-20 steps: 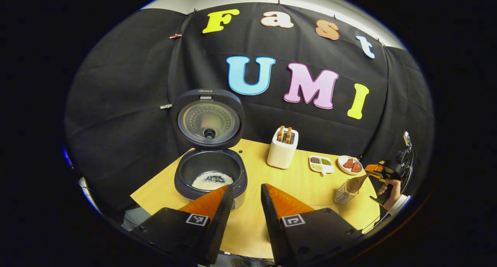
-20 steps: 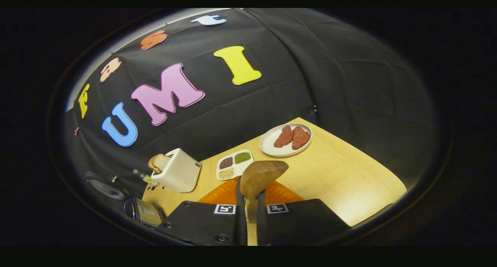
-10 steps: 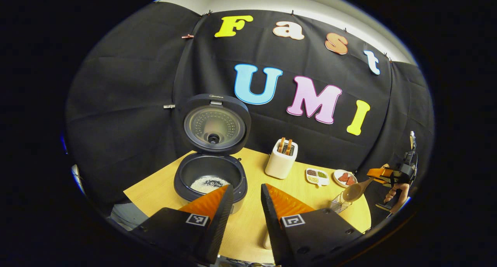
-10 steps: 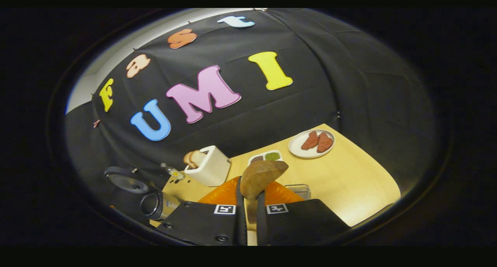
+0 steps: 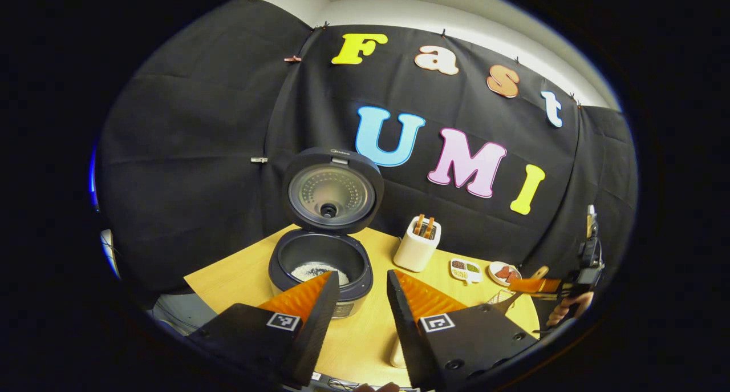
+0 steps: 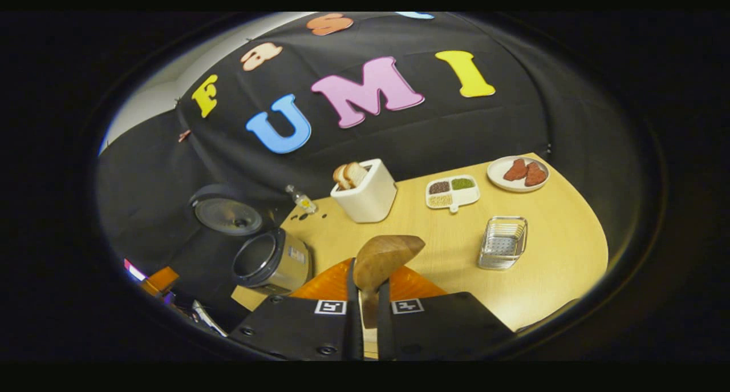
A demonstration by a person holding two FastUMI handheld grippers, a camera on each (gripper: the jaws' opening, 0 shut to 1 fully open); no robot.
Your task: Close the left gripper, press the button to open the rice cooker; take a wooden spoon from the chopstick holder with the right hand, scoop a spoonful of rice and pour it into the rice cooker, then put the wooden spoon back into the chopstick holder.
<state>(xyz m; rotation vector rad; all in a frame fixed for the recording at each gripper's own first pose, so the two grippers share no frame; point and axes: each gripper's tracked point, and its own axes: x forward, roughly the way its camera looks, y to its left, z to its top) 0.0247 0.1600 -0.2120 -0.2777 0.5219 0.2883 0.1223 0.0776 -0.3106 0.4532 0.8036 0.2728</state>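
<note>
The dark rice cooker (image 5: 319, 263) stands open with its lid (image 5: 332, 193) upright and white rice (image 5: 311, 271) in the pot. My left gripper (image 5: 362, 275) hovers open in front of it, holding nothing. My right gripper (image 6: 365, 283) is shut on the wooden spoon (image 6: 385, 256), whose bowl sticks out ahead of the fingers. The wire chopstick holder (image 6: 503, 242) stands on the table to the right of the spoon, apart from it. In the left gripper view the right gripper (image 5: 533, 285) shows at the far right, held by a hand (image 5: 562, 312).
On the wooden table (image 6: 559, 266) stand a white toaster (image 6: 366, 193) with bread, a sectioned dish (image 6: 453, 191) of grains and a plate (image 6: 518, 174) with meat slices. A small bottle (image 6: 300, 199) stands left of the toaster. The table's rounded edge runs close on the right.
My right gripper has drawn back and turned left with the spoon, bringing the holder and cooker into its view. My left gripper has backed away from the cooker, still open.
</note>
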